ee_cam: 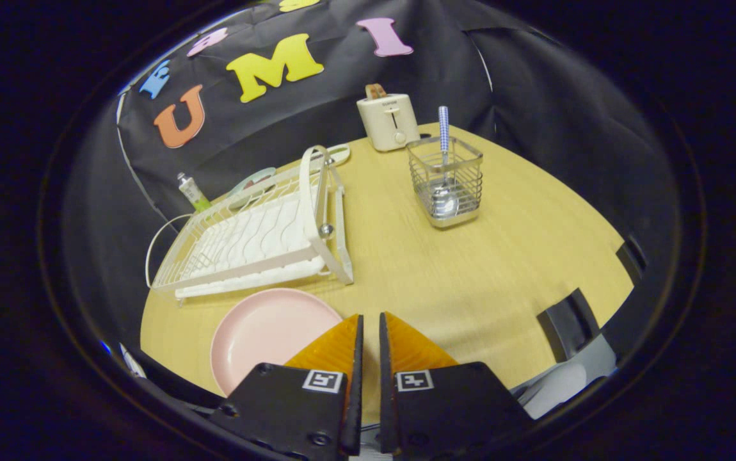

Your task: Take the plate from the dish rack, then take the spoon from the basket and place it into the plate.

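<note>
Claw up over the wooden table, fingers drawn nearly together, just a thin slit left between the tips, nothing pinched in there. Closed and empty, then.

Pink plate lying flat on the table just ahead and to the left of the fingers, one finger overlapping its near right rim from above; contact impossible to judge. Already out of the rack.

White dish rack beyond the plate, further ahead on the left, long side running away from the claw, a tall looped handle standing up at its far right corner. Slots bare. A small tube with a green end standing past the rack's far left side, against the black booth wall.

Wire basket well ahead and a little to the right, square, upright, well apart from the rack. Spoon standing in it, bowl down at the bottom, blue-and-white checked handle poking straight up above the rim.

Cream toaster behind the basket and slightly left, at the table's far edge, something brown sticking up from its slot.

Broad bare stretch of table between fingertips and basket.
</note>
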`<state>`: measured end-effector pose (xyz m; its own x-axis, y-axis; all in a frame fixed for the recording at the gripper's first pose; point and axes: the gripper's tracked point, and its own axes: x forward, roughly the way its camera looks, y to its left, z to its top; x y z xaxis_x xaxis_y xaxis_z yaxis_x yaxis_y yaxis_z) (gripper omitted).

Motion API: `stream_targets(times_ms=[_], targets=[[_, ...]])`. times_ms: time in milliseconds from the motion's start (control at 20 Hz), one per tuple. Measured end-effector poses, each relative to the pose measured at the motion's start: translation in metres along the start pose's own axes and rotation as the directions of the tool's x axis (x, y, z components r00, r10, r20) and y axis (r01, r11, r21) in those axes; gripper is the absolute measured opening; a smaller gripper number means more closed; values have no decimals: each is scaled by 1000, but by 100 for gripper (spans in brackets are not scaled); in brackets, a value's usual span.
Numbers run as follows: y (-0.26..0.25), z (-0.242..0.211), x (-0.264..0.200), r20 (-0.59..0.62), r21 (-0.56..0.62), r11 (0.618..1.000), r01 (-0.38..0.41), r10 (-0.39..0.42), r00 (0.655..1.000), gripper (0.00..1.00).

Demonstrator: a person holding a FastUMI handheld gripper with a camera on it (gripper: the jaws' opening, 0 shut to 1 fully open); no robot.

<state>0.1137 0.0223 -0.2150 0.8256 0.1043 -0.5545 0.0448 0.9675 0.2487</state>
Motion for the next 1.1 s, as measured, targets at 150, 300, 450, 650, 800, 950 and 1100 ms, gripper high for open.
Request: stream_targets(times_ms=[150, 300, 450, 650, 800, 950, 1100], targets=[[-20, 31, -7, 138, -25, 999, 39, -36, 990, 44], [-33, 49, -11, 210, -114, 988, 106, -80, 974, 76], [-49, 71, -8, 299, -138, 979, 149, -102, 949, 99], [-62, 100, 4, 336, -149, 980, 129, -72, 939, 99], [-65, 130, 16, 382, -172, 981, 94, -21, 924, 99], [-91, 169, 34, 448, -203, 957, 207, -97, 889, 99], [-102, 198, 56, 458, -182, 949, 256, -149, 876, 100]])
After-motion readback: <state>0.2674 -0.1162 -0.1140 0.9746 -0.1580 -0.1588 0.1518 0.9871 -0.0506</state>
